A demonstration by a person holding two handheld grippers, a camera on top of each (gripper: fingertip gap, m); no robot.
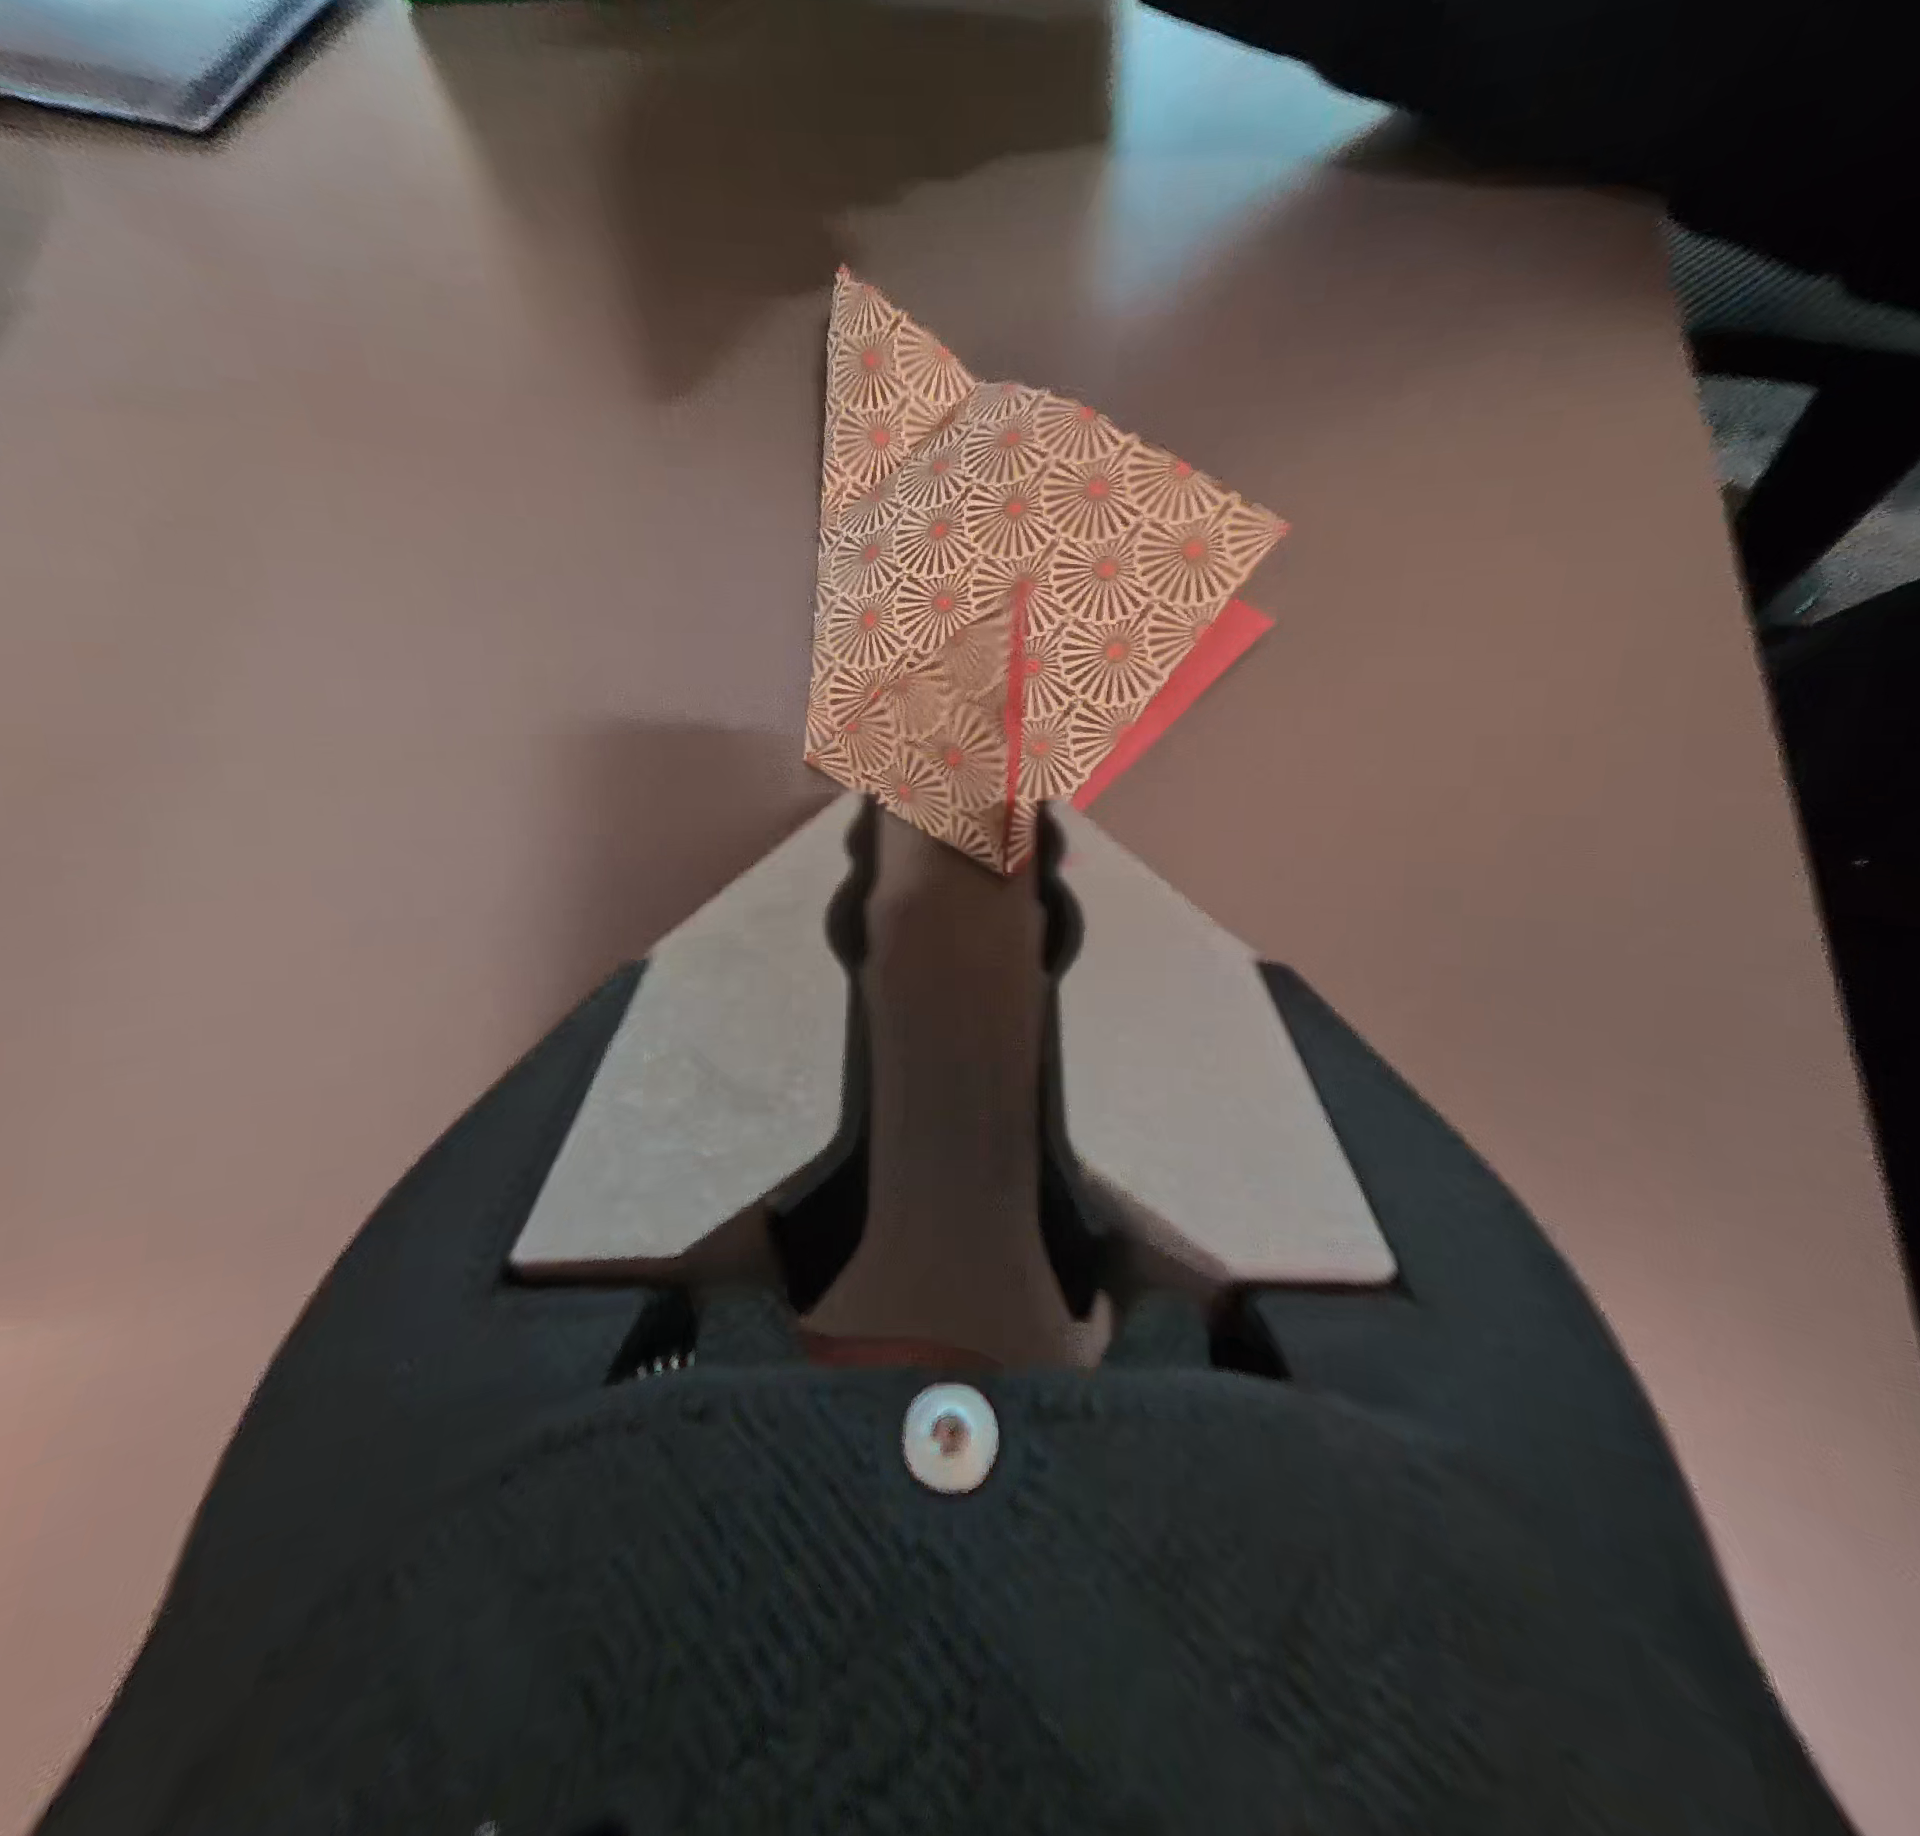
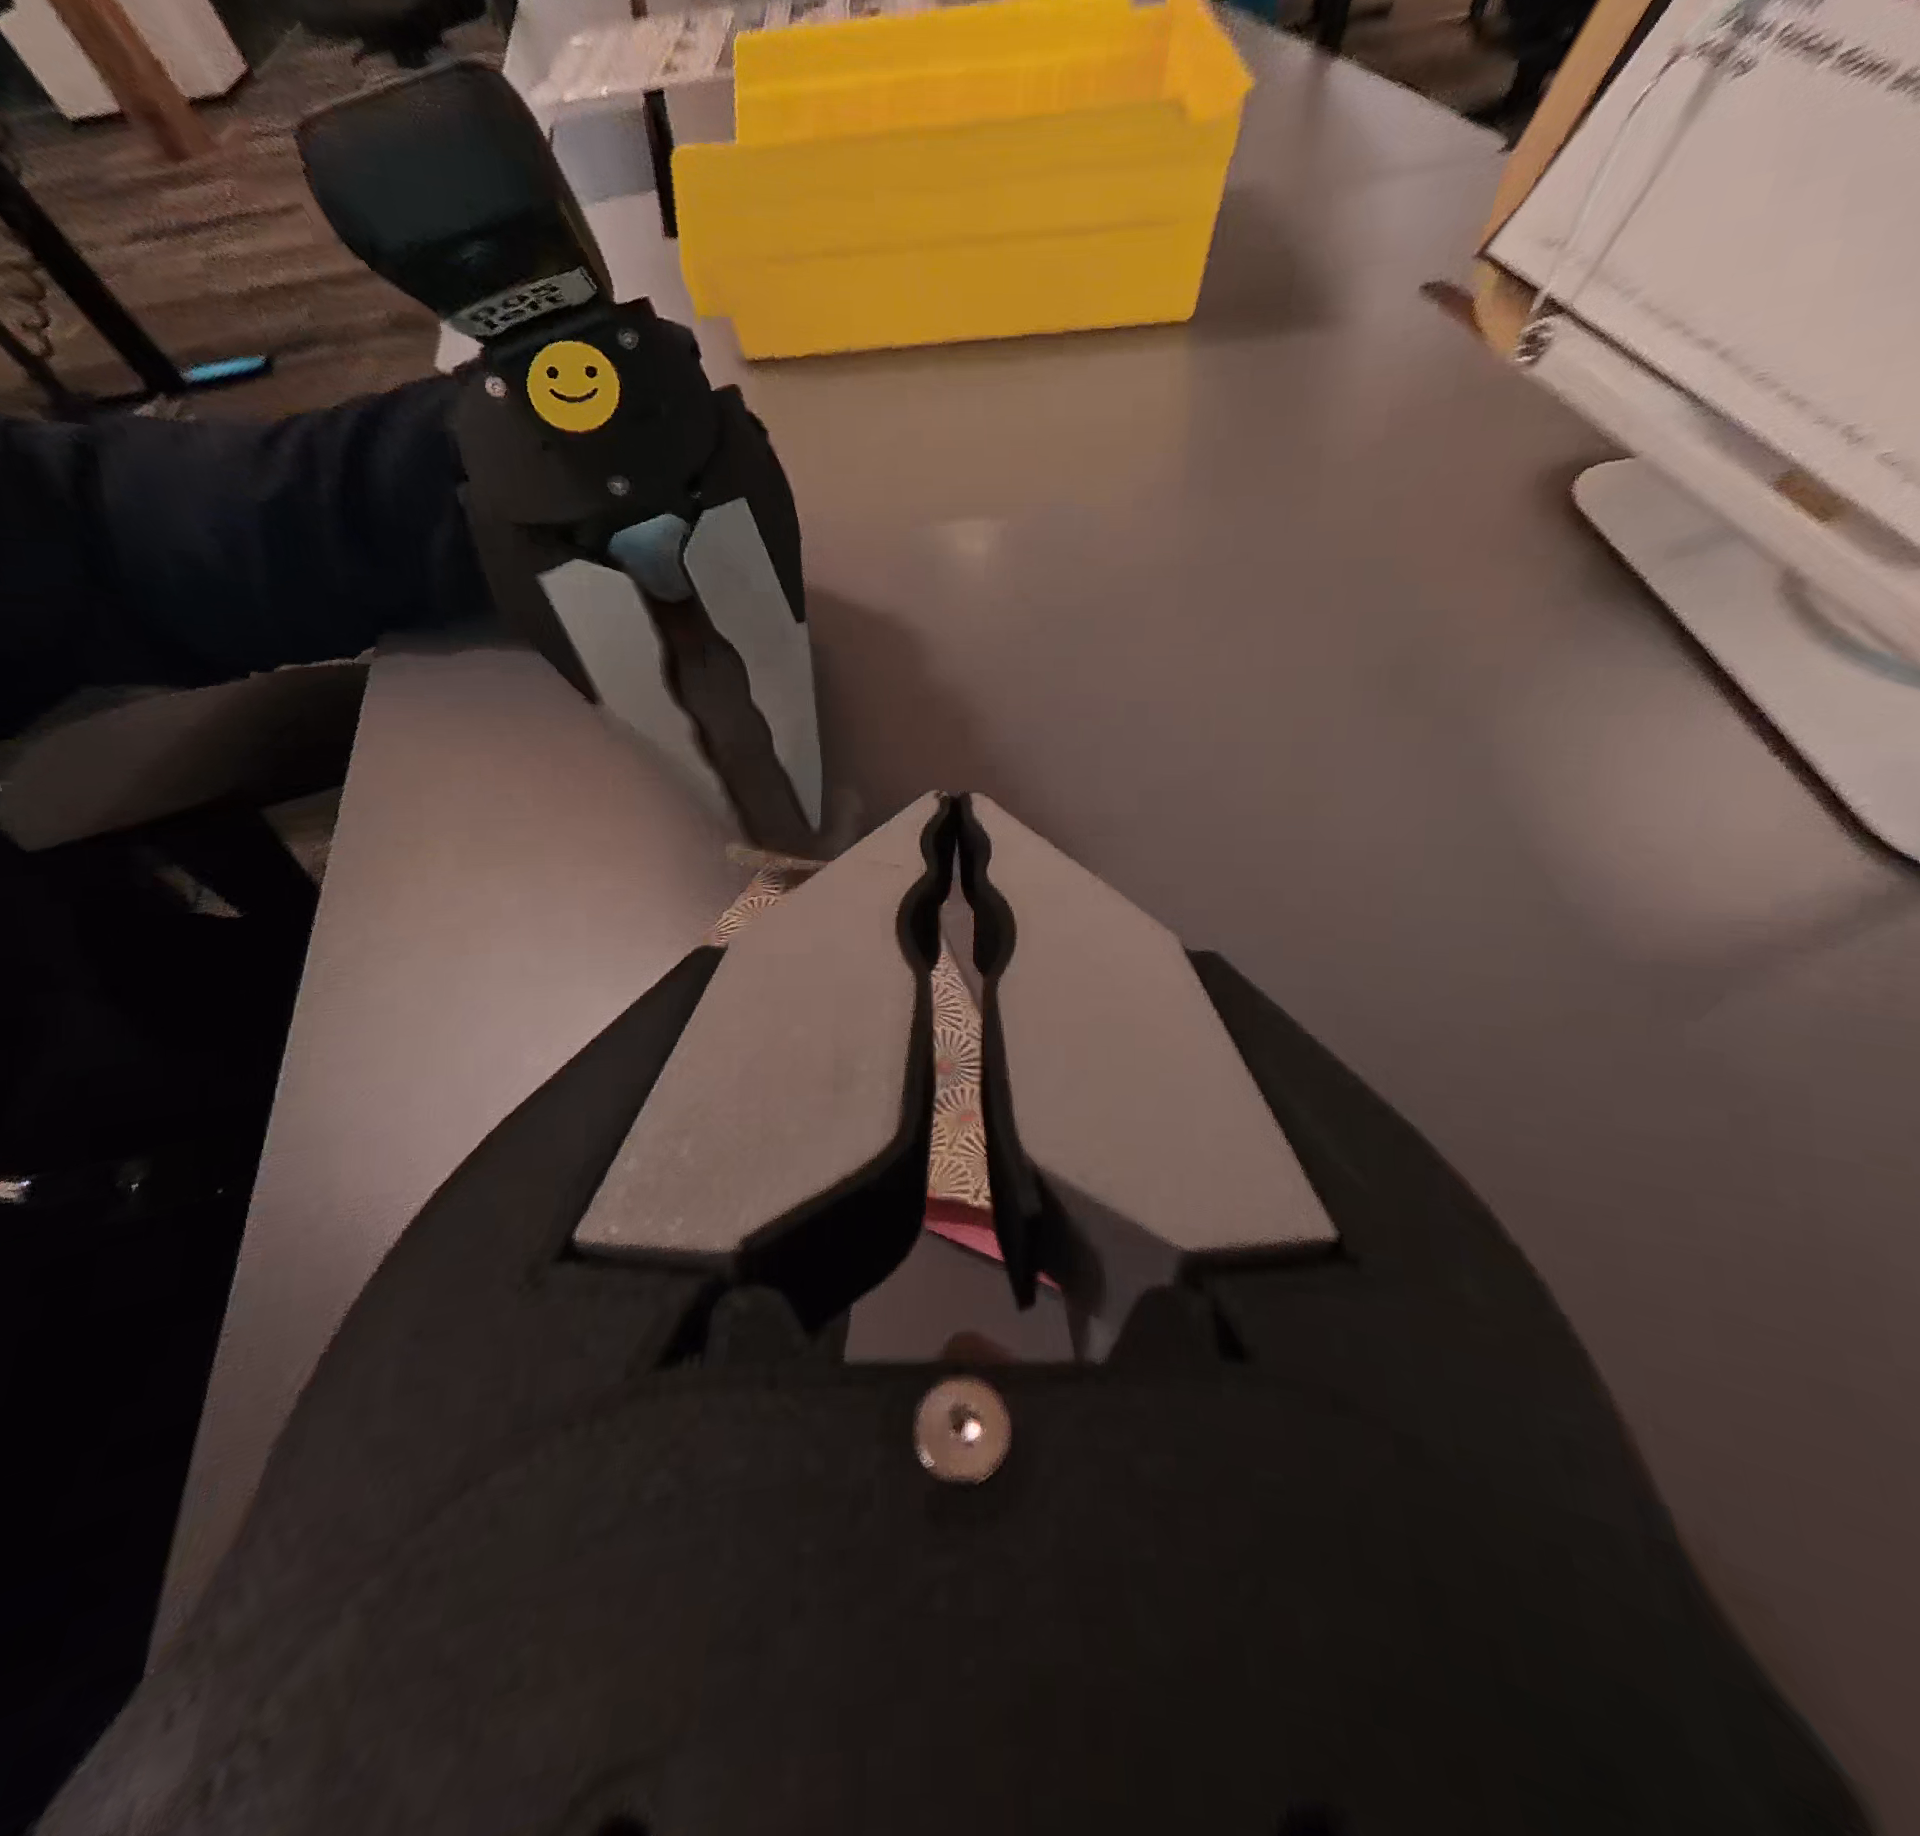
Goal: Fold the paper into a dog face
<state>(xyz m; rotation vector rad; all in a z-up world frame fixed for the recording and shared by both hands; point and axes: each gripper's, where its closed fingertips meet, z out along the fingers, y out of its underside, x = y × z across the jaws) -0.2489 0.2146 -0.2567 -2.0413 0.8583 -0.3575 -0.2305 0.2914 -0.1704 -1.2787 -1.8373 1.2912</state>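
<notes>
A folded sheet of patterned paper (image 1: 997, 581) stands nearly upright just beyond the tips of the left gripper (image 1: 951, 830), its lower corner dipping between the two fingers, which sit apart with a clear gap; the corner lies against the right-hand finger, and whether anything is pinched cannot be told. The paper's long axis runs from that lower corner up to a peak pointing away from the camera, with a side corner jutting right and a plain red underside (image 1: 1174, 706) peeking out below it. In the right wrist view, the right gripper (image 2: 953, 810) is clenched, tips meeting, with the same patterned paper (image 2: 956, 1080) showing in the slit between its fingers. One sheet, two grippers, one grey table (image 2: 1299, 695). Behind stand one yellow bin (image 2: 966, 197) and one white board (image 2: 1725, 259) at the right edge.
</notes>
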